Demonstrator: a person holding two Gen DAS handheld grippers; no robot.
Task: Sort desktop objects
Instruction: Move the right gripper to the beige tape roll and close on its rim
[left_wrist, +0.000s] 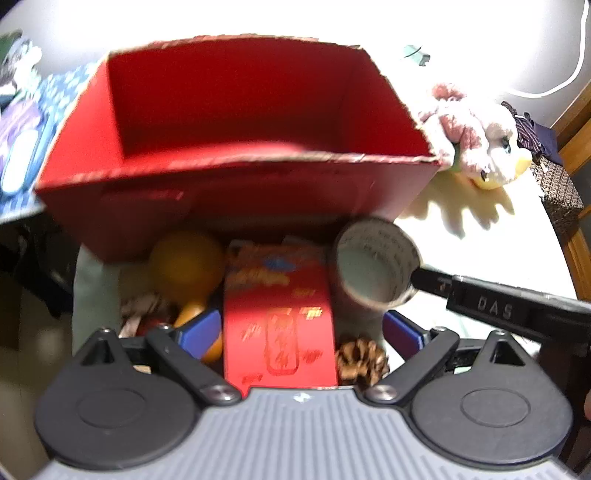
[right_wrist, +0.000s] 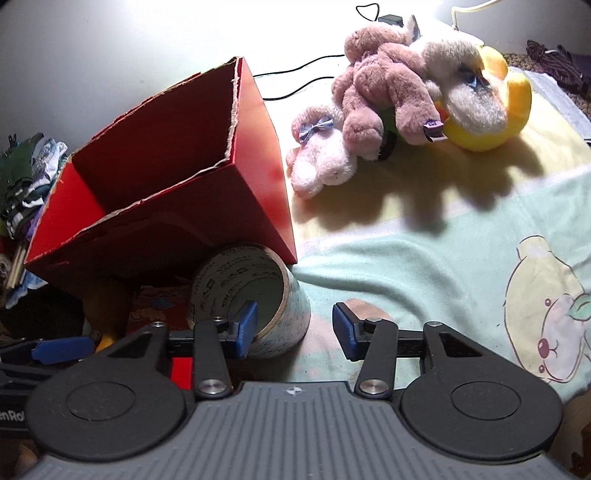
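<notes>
Currently, the right gripper (right_wrist: 294, 329), fingers open, straddles the tape roll (right_wrist: 255, 299) wall beside the red box (right_wrist: 166, 177); next: close, lift. Left gripper (left_wrist: 299, 330) fingers open.

A counter covered by a pale green and yellow cartoon-bear cloth (right_wrist: 424, 258). A red cardboard box (right_wrist: 155, 184) sits toward the left edge. In front of it lie a roll of tape (right_wrist: 284, 317), a red packet (left_wrist: 280, 314), a pine cone (left_wrist: 362, 360) and an orange ball (left_wrist: 184, 264). Plush toys (right_wrist: 406, 96) are heaped near the far right corner.
</notes>
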